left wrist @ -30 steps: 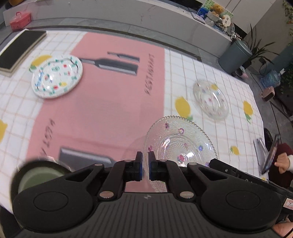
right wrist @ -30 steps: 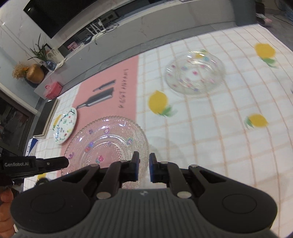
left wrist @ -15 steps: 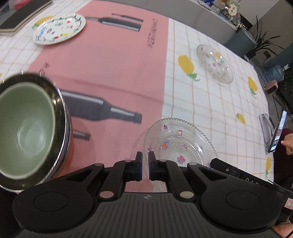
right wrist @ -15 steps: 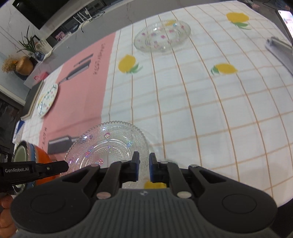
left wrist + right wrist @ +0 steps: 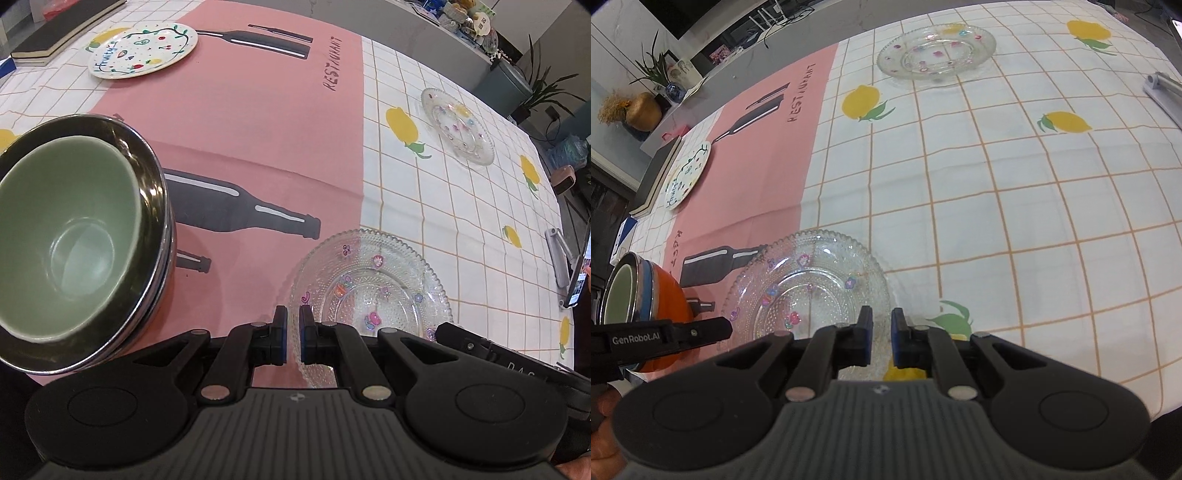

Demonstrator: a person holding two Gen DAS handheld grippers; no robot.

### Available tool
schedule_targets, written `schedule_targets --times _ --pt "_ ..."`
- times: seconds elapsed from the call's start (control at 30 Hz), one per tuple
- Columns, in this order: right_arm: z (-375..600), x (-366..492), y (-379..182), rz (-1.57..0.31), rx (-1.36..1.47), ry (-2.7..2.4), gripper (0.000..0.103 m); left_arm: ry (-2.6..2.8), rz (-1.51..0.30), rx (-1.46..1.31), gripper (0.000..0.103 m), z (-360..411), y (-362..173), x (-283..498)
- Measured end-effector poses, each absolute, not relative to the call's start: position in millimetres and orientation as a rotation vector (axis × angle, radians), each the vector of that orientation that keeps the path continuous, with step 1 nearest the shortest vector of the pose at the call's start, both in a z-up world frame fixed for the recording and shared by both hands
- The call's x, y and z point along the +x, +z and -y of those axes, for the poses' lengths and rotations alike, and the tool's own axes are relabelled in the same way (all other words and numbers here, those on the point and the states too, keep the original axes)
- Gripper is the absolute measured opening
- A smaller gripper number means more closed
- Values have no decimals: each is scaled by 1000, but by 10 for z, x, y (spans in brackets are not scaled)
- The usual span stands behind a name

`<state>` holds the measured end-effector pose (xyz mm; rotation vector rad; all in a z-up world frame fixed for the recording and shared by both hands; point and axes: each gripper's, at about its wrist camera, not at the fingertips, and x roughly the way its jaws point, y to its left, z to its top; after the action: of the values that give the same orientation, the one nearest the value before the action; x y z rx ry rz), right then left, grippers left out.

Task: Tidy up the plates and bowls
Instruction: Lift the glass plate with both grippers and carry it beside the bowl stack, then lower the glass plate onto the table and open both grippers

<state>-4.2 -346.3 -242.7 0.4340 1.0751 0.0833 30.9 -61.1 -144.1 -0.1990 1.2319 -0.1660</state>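
A clear glass plate with small flower prints lies on the tablecloth right in front of both grippers; it also shows in the right wrist view. My left gripper is shut at its near left rim. My right gripper is shut at its near right rim. I cannot tell whether either one pinches the rim. A green bowl sits nested in a steel and orange bowl stack at the left. A second glass plate lies far right. A white fruit-print plate lies far left.
A dark book lies at the far left table edge. A grey stand with a phone sits at the right edge. The tablecloth has a pink centre panel and lemon prints. A counter runs behind the table.
Both grippers have come lower and nearer the table. The bowl stack came into the left view and now looms large at the left. The jaws stayed shut.
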Motion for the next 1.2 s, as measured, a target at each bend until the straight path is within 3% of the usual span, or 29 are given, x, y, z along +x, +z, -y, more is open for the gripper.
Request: schedule_targets --times 0.87,1.1,1.17,1.2 --pt "3376 -33 -2462 -1088 458 106 9 -113 -1207 -146 7 612 -1517 298" --pt "3359 -35 -2428 -1078 441 107 14 -116 -1191 -121 8 643 -1501 294" --pt "3357 -43 -2394 -1067 426 102 25 -118 -1174 -115 10 649 -1471 287" --pt "3359 -42 -2377 -1063 418 100 26 -122 -1170 -115 14 653 -1454 291"
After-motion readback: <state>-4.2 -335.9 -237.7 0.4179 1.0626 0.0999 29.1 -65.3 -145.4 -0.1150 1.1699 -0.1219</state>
